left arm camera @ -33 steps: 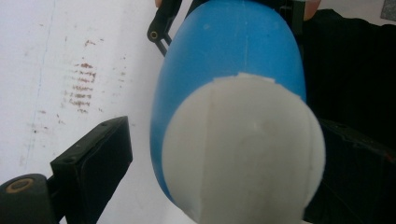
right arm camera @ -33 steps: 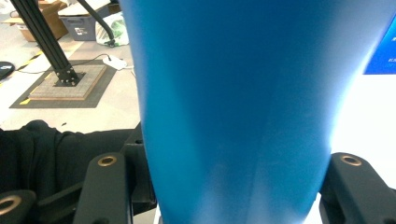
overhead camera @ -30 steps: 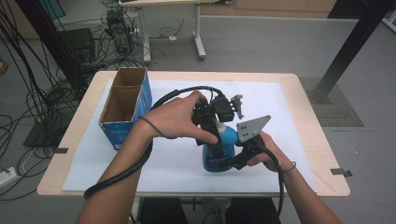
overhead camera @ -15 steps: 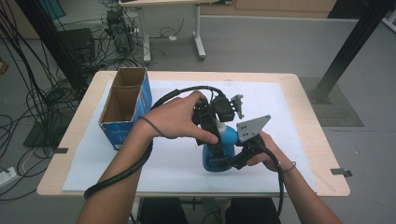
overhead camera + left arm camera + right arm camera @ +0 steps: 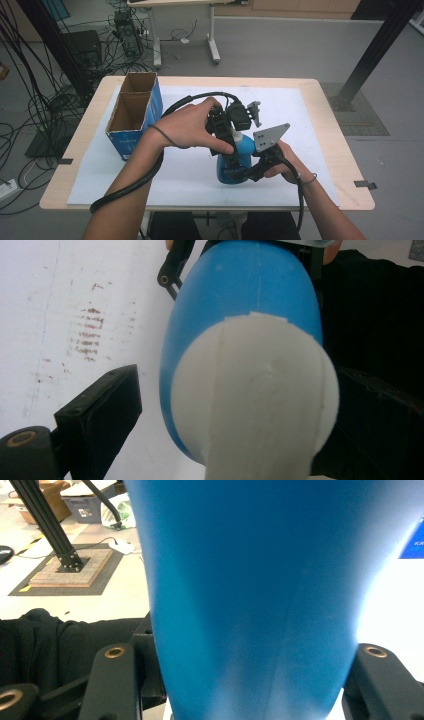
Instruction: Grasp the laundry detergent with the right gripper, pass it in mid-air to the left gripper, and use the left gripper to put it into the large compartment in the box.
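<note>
Right gripper jaws clenched on an upright blue bottle; left gripper jaws released around its white cap.

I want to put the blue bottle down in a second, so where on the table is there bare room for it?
Free: the white sheet right of the blue bottle, and the front-left stretch between the cardboard box and the near table edge. Crowded: the middle, where the left gripper and right gripper meet.

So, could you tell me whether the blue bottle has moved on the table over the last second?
No. The blue bottle stands at the same spot relative to the cardboard box, with the right gripper clamped on it.
</note>
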The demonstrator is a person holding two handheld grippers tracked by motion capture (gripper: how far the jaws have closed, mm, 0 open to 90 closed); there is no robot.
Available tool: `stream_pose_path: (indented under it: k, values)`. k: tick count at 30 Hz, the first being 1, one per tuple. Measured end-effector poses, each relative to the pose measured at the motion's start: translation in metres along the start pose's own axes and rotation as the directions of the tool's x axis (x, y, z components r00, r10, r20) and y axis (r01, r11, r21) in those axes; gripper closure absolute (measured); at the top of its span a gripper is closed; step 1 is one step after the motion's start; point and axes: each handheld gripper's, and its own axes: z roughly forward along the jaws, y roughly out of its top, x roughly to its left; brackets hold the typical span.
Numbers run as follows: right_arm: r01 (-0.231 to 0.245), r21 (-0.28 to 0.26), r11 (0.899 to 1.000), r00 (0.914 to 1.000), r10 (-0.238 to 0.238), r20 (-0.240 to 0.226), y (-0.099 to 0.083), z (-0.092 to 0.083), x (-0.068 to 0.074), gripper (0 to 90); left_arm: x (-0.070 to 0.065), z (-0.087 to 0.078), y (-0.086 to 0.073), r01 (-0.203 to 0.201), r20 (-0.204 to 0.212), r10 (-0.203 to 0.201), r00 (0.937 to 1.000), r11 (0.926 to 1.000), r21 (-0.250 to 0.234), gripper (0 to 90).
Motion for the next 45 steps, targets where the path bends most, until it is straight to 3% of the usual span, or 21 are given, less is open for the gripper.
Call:
stream_pose_path:
  k: [45]
  values:
    - [-0.001,0.009,1.0,1.0,0.001,0.006,0.0003,0.0025,0.0007,41.7,-0.0015,-0.0043,-0.0011,-0.001,0.002,0.001,1.0,1.0,-0.004,7.4]
